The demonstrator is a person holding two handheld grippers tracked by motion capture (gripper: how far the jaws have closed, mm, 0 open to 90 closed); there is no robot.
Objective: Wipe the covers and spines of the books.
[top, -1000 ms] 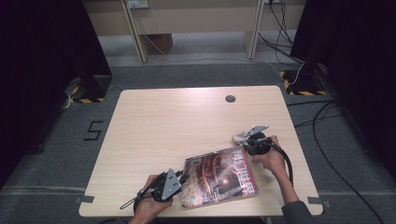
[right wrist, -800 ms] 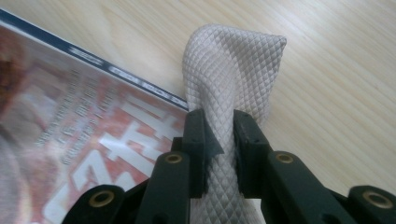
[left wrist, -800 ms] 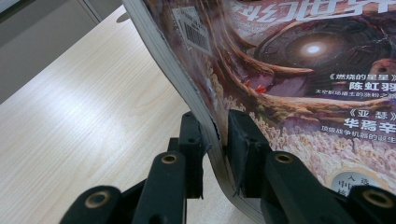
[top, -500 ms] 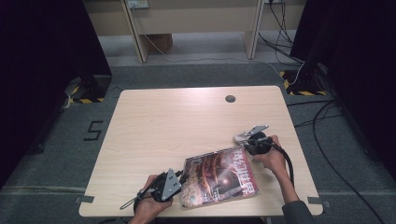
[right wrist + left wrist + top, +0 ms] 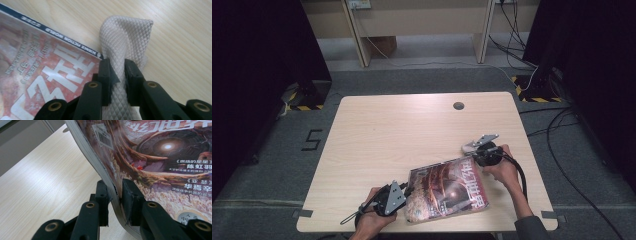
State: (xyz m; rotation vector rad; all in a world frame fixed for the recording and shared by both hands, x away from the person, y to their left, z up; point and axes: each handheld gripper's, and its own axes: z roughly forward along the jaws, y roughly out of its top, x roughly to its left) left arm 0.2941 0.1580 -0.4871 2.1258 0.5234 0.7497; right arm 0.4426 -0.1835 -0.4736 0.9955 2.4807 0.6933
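Glossy paper: the magazine (image 5: pixel 447 192) lies near the table's (image 5: pixel 412 130) front edge, right of centre, its left side lifted and bowing.
Left gripper (image 5: pixel 115 196): clenched on the magazine's edge, one jaw under the pages, one on the cover (image 5: pixel 160 157).
Right gripper (image 5: pixel 117 71): pinching a pale quilted cloth (image 5: pixel 123 35) just beside the magazine's far right corner (image 5: pixel 96 53); the cloth stands up crumpled between the jaws.
Magazine handling: light and floppy by the look of it; it bends where held, and the slick cover may slide. Best taken near the spine or deep over the edge, not by a few sheets, which could tear.
Cloth handling: soft and limp, grippy weave; any fold will do as a hold.
Edges: the magazine's near side sits close to the table's front edge, so a slip toward the person could send it off.
Open room: bare wood lies wide to the left and beyond; a small round hole (image 5: pixel 458 105) sits at the far side, well apart.
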